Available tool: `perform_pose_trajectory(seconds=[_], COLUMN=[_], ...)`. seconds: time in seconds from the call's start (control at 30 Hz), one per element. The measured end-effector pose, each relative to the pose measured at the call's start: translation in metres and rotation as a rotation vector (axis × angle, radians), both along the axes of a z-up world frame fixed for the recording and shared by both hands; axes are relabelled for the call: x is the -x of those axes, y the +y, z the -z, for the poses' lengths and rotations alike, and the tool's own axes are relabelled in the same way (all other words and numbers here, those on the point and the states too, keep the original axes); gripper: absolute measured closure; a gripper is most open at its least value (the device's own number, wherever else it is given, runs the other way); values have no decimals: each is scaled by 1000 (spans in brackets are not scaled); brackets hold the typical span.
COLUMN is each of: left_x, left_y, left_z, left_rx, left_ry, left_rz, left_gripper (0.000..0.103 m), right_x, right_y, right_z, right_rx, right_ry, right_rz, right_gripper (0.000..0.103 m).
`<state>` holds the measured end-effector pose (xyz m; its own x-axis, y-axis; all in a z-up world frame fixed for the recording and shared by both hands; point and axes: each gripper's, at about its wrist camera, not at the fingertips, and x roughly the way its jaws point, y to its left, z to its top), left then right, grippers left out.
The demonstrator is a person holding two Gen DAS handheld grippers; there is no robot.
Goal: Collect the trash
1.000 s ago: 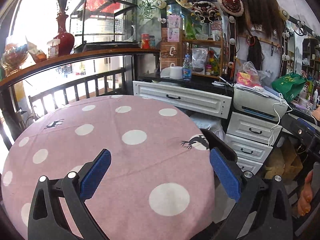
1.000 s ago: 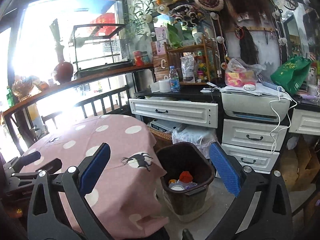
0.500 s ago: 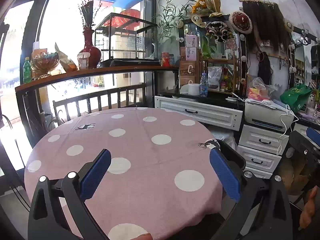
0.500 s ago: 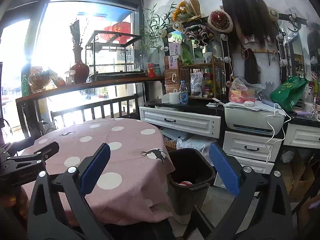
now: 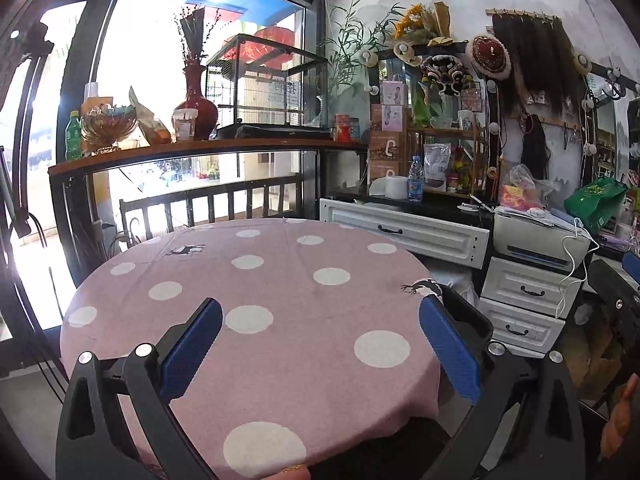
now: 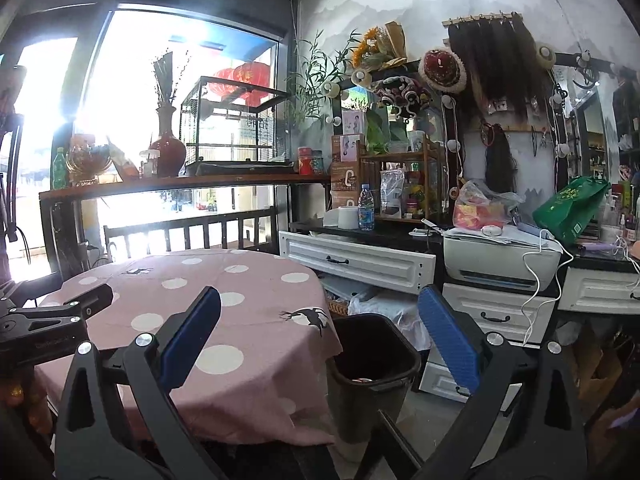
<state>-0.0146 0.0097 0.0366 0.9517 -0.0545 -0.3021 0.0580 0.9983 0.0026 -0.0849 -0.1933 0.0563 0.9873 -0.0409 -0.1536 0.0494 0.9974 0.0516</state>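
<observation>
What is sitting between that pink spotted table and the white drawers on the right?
A dark trash bin stands on the floor between the pink table and the white drawers, with some trash inside. The right wrist view shows it best.

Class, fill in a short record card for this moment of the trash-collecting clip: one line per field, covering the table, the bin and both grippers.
table: round, under a pink tablecloth with white dots and deer prints; no trash visible on it
bin: dark trash bin on the floor beside the table, something red and white inside
left gripper: open, holding nothing, above the table
right gripper: open, holding nothing, facing the bin
behind: white drawers, printer
</observation>
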Motion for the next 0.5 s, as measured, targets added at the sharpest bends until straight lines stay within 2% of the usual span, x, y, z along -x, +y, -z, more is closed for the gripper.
perform_pose_trajectory(seconds=[0.5], left_x=[2], left_y=[-1], left_z=[3], left_rx=[-10], left_ry=[26], left_rz=[5], left_gripper=[5], right_x=[-2], right_y=[-5], right_z=[3], right_rx=[-18], right_ry=[21], right_rz=[7], right_gripper=[6])
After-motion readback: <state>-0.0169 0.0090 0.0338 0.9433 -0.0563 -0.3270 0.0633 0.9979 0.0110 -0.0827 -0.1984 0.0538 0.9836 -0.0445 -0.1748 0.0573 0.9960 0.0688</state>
